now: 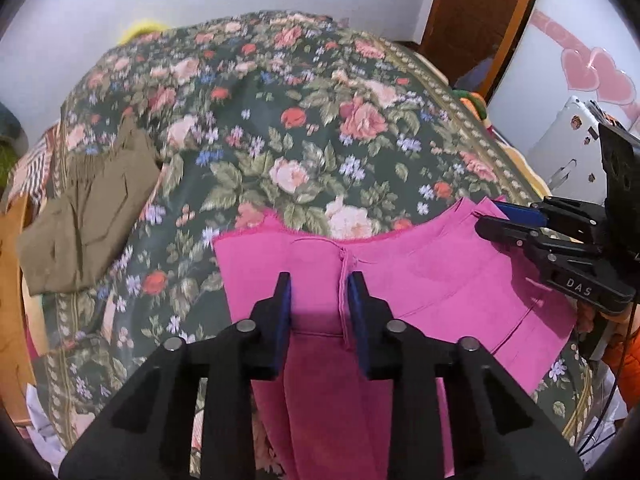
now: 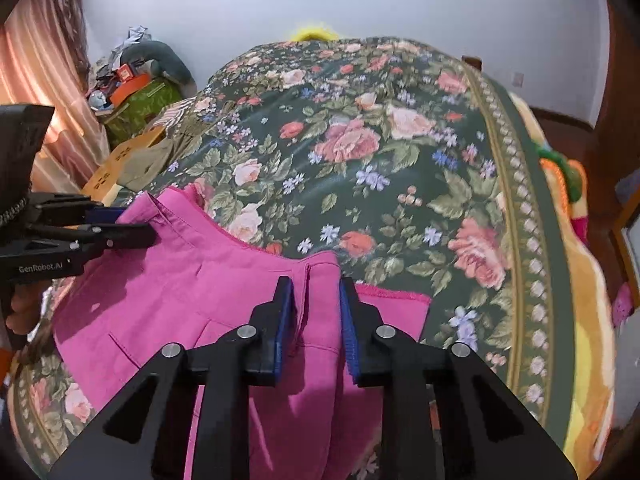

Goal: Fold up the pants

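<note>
The pink pants (image 1: pixel 400 272) lie on the bed's floral cover (image 1: pixel 280 140), waist end toward the far side, legs running back toward the near edge and out of sight under the tools. A folded olive garment (image 1: pixel 88 224) sits well apart at the left of the bed.

The left tongs (image 1: pixel 319 286) stand partly open, blue pads either side of the zipper seam, with cloth between them but no firm pinch that I can see. The right tongs (image 2: pixel 316 290) are likewise partly open astride a raised ridge of pink fabric at the waist's right end. In each view the other tool seems to reach the opposite waist corner, though whether it actually holds the cloth there cannot be told.

The step looks like taking hold of the waistband to fold or straighten it. To do it well, both tongs should close on all layers of the waistband, not just the top one, at matching heights. Lift evenly so the seams stay aligned, keep the cloth taut between the two holds, and avoid dragging the floral cover up with it
</note>
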{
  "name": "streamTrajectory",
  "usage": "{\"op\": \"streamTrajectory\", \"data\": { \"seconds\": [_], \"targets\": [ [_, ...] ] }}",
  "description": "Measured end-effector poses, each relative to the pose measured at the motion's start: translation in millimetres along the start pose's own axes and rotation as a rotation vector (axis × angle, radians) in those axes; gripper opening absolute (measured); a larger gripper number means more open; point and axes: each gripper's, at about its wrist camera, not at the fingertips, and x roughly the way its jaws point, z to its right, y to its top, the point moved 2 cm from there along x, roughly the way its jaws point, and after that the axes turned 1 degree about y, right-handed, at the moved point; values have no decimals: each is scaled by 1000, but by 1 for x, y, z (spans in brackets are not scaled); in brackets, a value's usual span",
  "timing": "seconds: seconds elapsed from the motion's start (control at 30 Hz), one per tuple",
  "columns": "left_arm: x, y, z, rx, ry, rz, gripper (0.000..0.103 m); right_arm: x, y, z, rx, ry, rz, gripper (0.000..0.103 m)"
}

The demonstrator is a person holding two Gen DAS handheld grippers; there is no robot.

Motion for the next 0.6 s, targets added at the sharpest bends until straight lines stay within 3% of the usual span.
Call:
{"op": "streamTrajectory", "data": {
  "seconds": [0.13, 0.3, 0.5, 0.57, 0.6],
  "targets": [
    [8, 6, -1, -3, 30, -11, 27, -4, 1, 0, -38, -37, 27, 16],
    [29, 1, -2, -1, 80, -51, 29, 3, -3, 5, -44, -52, -9, 16],
    [7, 1, -2, -4, 88, -34, 30, -9, 2, 0, -52, -74, -32, 18],
    [-5, 0, -1, 13, 111, -19, 33, -22, 3, -1, -41, -92, -11, 23],
    [-11, 0, 0, 17, 121, -11, 37, -26, 3, -2, -38, -97, -1, 31]
  ]
}}
